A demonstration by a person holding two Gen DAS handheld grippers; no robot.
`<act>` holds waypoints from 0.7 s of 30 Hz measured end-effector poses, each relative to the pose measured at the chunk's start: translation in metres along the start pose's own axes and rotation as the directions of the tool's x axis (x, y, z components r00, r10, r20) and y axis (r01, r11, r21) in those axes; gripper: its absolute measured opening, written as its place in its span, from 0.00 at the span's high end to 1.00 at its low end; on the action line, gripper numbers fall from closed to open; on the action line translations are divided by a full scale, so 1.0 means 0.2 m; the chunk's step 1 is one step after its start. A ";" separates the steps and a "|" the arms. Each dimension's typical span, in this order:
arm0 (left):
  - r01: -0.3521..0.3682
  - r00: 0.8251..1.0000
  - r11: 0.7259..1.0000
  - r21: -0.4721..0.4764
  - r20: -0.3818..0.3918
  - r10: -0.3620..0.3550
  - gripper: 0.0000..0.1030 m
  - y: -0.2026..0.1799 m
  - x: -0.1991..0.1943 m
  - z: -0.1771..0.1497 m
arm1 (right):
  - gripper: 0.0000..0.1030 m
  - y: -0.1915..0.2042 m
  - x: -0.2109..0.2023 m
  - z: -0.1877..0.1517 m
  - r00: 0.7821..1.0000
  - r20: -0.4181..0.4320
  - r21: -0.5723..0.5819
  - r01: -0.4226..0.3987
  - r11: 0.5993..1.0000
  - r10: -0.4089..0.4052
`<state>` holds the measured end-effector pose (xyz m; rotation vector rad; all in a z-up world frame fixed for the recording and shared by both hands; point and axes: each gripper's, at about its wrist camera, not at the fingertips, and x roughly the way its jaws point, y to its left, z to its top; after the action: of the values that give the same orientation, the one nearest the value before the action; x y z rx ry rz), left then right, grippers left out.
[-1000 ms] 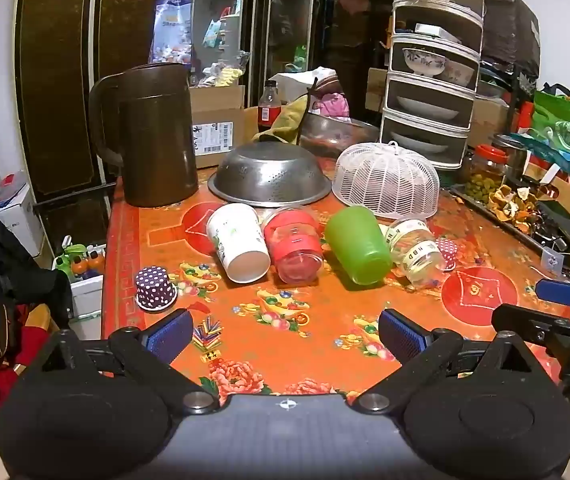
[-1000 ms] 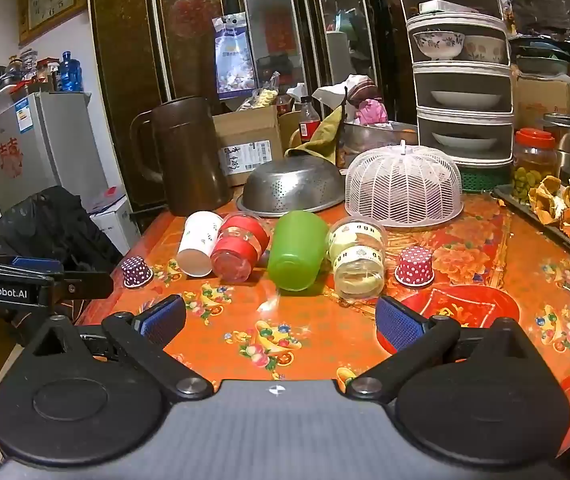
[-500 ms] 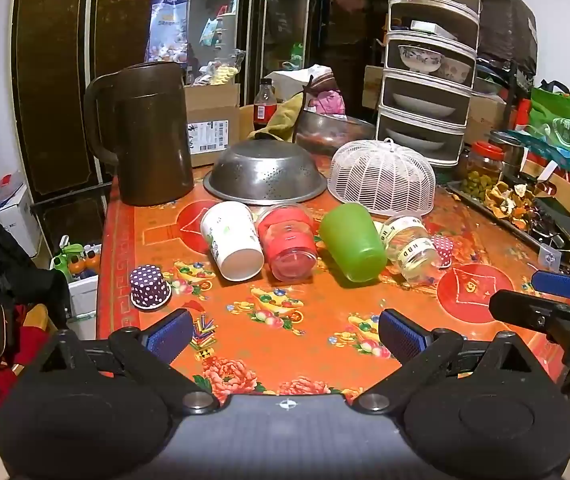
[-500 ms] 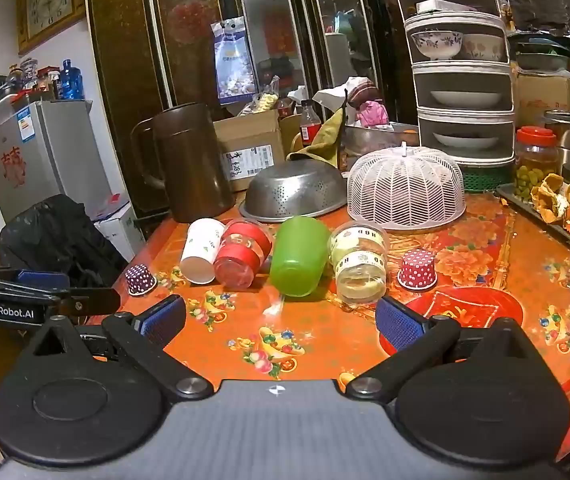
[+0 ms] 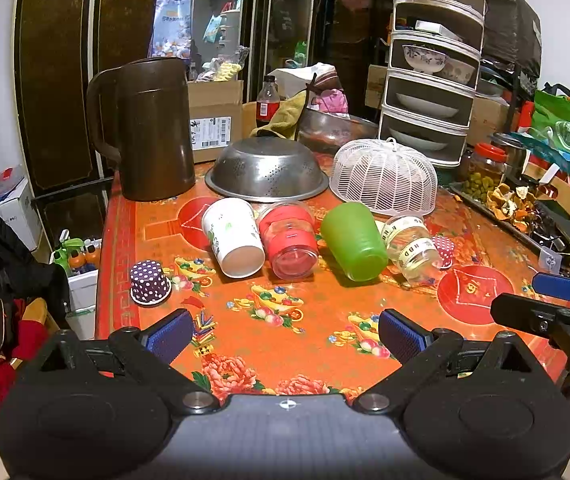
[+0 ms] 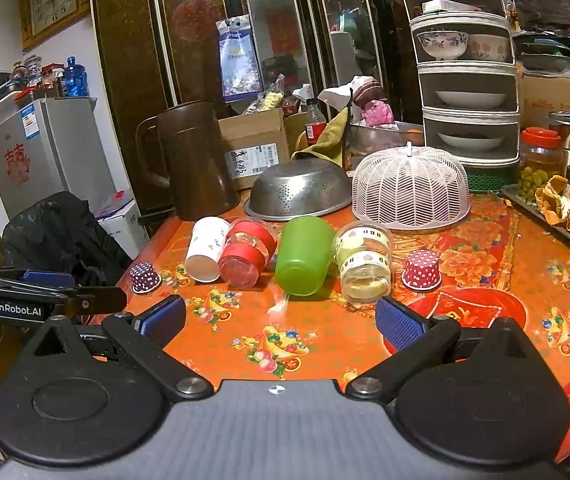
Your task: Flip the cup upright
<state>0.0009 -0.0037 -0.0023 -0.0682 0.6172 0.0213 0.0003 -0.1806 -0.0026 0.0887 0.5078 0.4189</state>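
Several cups lie on their sides in a row on the orange table: a white paper cup, a red-banded clear cup, a green plastic cup and a clear labelled cup. Two small polka-dot cups stand upside down, a purple one and a red one. My left gripper is open and empty, short of the row. My right gripper is open and empty, short of the green cup.
Behind the row stand a brown pitcher, an upturned steel colander and a white mesh food cover. A tray of peels lines the right edge. The table's left edge drops to clutter.
Both grippers have moved slightly forward toward the row of cups. The cups have not moved.
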 end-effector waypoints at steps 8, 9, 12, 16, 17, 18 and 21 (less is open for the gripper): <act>-0.001 1.000 1.000 -0.002 -0.002 0.001 0.03 0.00 0.00 -0.01 | 0.01 0.00 0.00 0.00 1.000 -0.001 -0.001 -0.004 1.000 0.004; -0.001 1.000 1.000 -0.003 -0.001 0.001 0.03 0.00 0.00 -0.01 | 0.01 0.00 0.00 0.00 1.000 -0.002 0.000 -0.005 1.000 0.005; 0.000 1.000 1.000 -0.003 -0.002 0.000 0.03 0.00 0.00 -0.01 | 0.01 0.00 0.00 0.00 1.000 -0.004 0.003 -0.005 1.000 0.005; 0.001 1.000 1.000 -0.003 -0.002 -0.001 0.03 0.00 0.00 -0.01 | 0.01 0.01 0.00 0.00 1.000 -0.004 0.004 -0.008 1.000 0.008; 0.002 1.000 1.000 -0.003 -0.002 -0.002 0.03 0.00 0.00 -0.02 | 0.01 0.01 0.00 0.00 1.000 -0.004 0.004 -0.007 1.000 0.007; 0.002 1.000 1.000 -0.004 -0.003 -0.002 0.03 0.00 0.00 -0.02 | 0.01 0.01 -0.01 0.00 1.000 -0.004 0.004 -0.007 1.000 0.007; 0.003 1.000 1.000 -0.005 -0.003 -0.003 0.03 0.00 0.00 -0.02 | 0.01 0.01 -0.01 0.00 1.000 -0.004 0.005 -0.009 1.000 0.009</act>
<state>-0.0005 -0.0046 -0.0051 -0.0745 0.6203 0.0196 -0.0008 -0.1800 -0.0015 0.0949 0.5126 0.4263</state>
